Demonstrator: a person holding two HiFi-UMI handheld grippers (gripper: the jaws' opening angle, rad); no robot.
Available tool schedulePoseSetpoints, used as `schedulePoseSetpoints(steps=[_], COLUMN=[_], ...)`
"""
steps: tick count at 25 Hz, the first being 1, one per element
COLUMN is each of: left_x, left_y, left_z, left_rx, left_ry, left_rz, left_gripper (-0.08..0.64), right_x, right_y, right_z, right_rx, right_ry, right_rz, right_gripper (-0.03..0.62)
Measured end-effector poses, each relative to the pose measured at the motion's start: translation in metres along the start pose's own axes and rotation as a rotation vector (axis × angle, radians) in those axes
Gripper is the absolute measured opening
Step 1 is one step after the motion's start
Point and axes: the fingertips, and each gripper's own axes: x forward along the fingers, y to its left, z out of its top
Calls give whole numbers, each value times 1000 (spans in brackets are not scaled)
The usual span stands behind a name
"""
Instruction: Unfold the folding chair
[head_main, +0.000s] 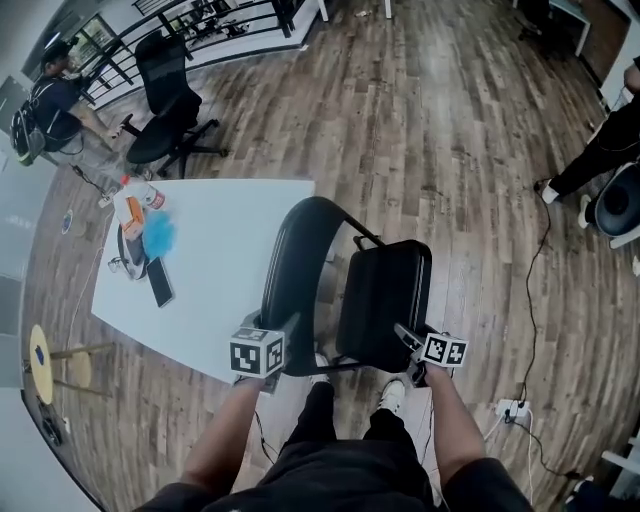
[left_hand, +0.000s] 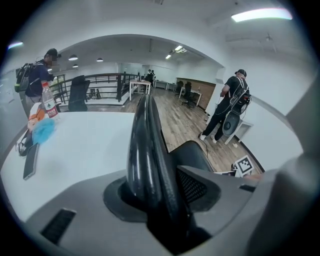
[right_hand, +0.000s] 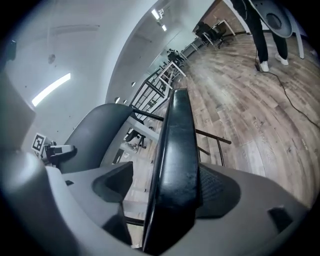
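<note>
While my left claw (head_main: 280, 340) pinches the backrest (head_main: 293, 255), my spread right claw (head_main: 408, 340) should clamp the seat (head_main: 385, 290) beside it first.

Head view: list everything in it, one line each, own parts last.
folding chair: one, black, on the wooden floor right of the table, seat swung away from backrest
table: one, white, left of the chair
bottle: one, clear with red label, table's far left end
fluffy thing: one, blue, beside the bottle
phone: one, dark, table's left edge
office chair: one, black, beyond the table
stool: one, yellow, far left
power strip: one, white, floor at lower right
bystanders: two, dark clothes, upper left and right edge
shoes: two, white, below the chair
left gripper: one, grey, closed on the backrest
right gripper: one, grey, open astride the seat edge
</note>
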Motion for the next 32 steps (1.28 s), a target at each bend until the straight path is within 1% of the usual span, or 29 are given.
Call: schedulePoseSetpoints(steps=[2,4,6,8,13,17,20,24,29,32], left_x=[5,10,17,25,38,55,69,85,102,110], left_y=[-7,-13,-19,-27,-55,-74,-79,-74,-70,-67], left_z=[-2,-4,-3,-5,-13,-18,-25,-36,-48,-54], left_rx=[4,6,6,2,10,11,-1,-7,-23,-42], left_ry=[-3,-4,-7,-7,7,5,2,3,0,-5], left_rz=[-4,-3,3,9,25,32,41,58,36,18], left_gripper=[179,179,178,176,169,158,158,158,155,155], right_x=[-7,-14,-19,-23,-35,-40,-42,-40,-36,-35], right_y=[-16,-31,-47,-66,-116,-177,-205,-240,-276,-293], right_z=[3,5,9,10,2,-3,-6,-13,-21,-25], right_rx=[34,63,70,69,75,35,56,72,91,106], right_ry=[-55,-94,-100,-90,-83,-68,-52,-37,-15,-7], right_rz=[10,39,69,78,54,-37,-37,-50,-53,-41], right_gripper=[362,362,362,362,362,362,362,362,362,362])
